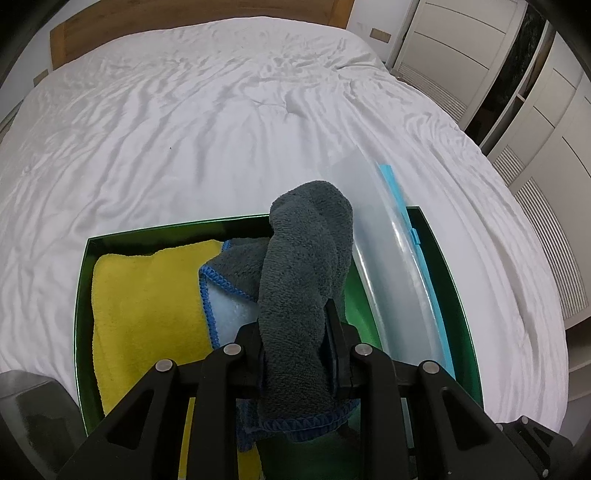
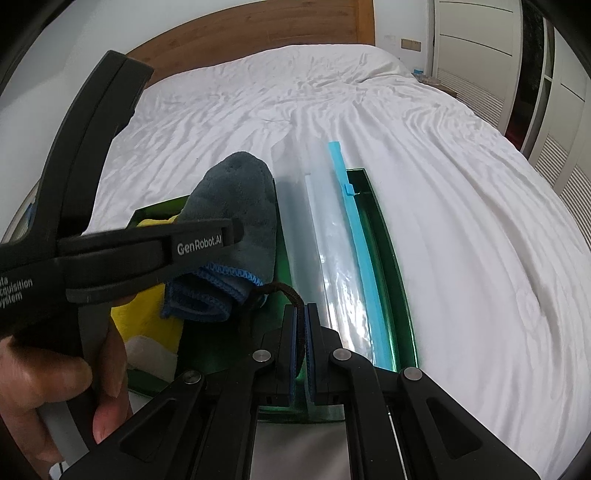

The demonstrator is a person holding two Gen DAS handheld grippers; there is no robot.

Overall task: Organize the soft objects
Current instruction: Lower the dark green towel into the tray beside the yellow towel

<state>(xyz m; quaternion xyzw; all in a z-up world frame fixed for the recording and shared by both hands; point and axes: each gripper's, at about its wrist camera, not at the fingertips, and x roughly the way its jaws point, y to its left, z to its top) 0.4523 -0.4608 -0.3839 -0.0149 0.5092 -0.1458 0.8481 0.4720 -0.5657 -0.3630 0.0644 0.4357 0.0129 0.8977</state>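
My left gripper [image 1: 295, 317] is shut on a rolled grey towel [image 1: 303, 258] with blue stitching and holds it over a green box [image 1: 83, 295] on the bed. The towel [image 2: 236, 206] and the left gripper's finger [image 2: 199, 240] also show in the right wrist view. A yellow towel [image 1: 147, 302] lies in the box's left part. A clear zip bag [image 1: 391, 280] with a blue seal strip [image 2: 360, 258] lies in the box's right part. My right gripper [image 2: 303, 314] is shut on a dark brown cord [image 2: 291, 293] that runs toward the grey towel.
The box [image 2: 391, 251] sits on a wide white wrinkled bedsheet [image 1: 184, 129]. A wooden headboard [image 2: 240, 29] is at the far end. White wardrobe doors [image 1: 461, 48] stand on the right. A hand [image 2: 48, 387] holds the left gripper.
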